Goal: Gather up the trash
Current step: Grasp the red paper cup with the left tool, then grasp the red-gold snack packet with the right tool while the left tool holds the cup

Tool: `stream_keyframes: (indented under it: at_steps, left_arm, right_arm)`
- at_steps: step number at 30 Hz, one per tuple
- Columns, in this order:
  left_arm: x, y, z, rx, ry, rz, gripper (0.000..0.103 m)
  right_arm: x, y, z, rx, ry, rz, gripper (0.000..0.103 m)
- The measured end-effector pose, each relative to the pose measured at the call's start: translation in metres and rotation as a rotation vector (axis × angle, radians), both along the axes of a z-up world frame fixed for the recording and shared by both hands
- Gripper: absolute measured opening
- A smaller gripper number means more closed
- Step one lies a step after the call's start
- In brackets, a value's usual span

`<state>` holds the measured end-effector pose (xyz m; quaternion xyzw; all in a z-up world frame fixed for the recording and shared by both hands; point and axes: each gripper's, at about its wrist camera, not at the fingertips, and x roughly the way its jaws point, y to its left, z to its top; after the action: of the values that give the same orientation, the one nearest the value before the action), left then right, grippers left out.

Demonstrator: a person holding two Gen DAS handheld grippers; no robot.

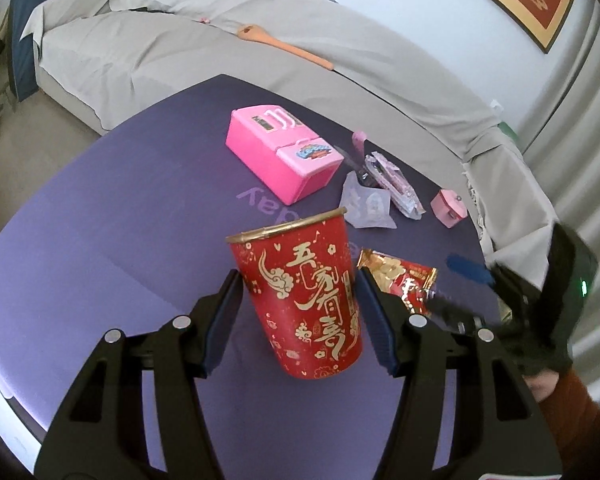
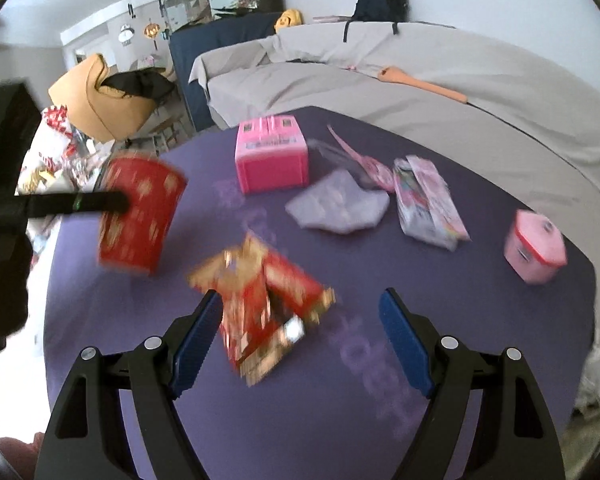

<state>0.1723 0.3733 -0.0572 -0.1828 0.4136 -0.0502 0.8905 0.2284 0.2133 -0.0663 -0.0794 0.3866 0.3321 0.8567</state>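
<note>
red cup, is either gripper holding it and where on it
The left gripper grips the red cup by its side walls, mid-height. The right gripper is open, holding nothing.

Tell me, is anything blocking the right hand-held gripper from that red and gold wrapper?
Nothing visible does. The right hand-held gripper is open just above the red and gold wrapper, which lies on the purple mat. The red cup sits off to its left.
</note>
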Motion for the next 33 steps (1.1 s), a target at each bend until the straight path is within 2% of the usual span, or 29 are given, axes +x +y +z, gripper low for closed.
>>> stream_keyframes:
  at_steps: [3, 4, 5, 6, 9, 19, 21, 23, 26, 33]
  left_arm:
    - [-0.002, 0.001, -0.002, -0.002, -0.003, -0.005, 0.055]
    - [-0.003, 0.001, -0.002, -0.001, -0.006, -0.007, 0.055]
    - [-0.004, 0.001, -0.002, 0.0, -0.007, -0.008, 0.055]
    - [-0.004, 0.001, -0.002, 0.0, -0.008, -0.007, 0.055]
    - [-0.005, -0.002, -0.002, -0.001, -0.009, -0.004, 0.055]
    - [0.004, -0.022, -0.013, 0.022, 0.026, 0.001, 0.055]
    - [0.007, -0.026, -0.014, 0.021, 0.031, 0.005, 0.055]
    - [0.008, -0.031, -0.013, 0.023, 0.027, 0.003, 0.055]
    - [0.007, -0.038, -0.01, 0.031, 0.02, -0.014, 0.053]
    - [0.003, -0.049, -0.005, 0.057, 0.014, -0.039, 0.051]
  right_arm:
    - [0.019, 0.01, -0.006, -0.023, 0.026, -0.006, 0.075]
    - [0.022, 0.012, -0.008, -0.026, 0.037, 0.004, 0.065]
    - [0.024, 0.012, -0.012, -0.039, 0.058, 0.021, 0.047]
    - [0.024, 0.013, -0.016, -0.053, 0.073, 0.028, 0.041]
    - [0.022, -0.001, -0.02, -0.049, 0.102, 0.01, 0.035]
    - [-0.017, -0.085, -0.022, -0.052, 0.126, -0.095, 0.035]
    - [-0.023, -0.095, -0.023, -0.028, 0.149, -0.103, 0.043]
    - [-0.027, -0.104, -0.024, 0.028, 0.18, -0.097, 0.058]
    - [-0.031, -0.104, -0.025, 0.056, 0.201, -0.09, 0.068]
    - [-0.027, -0.092, -0.02, 0.008, 0.249, -0.102, 0.071]
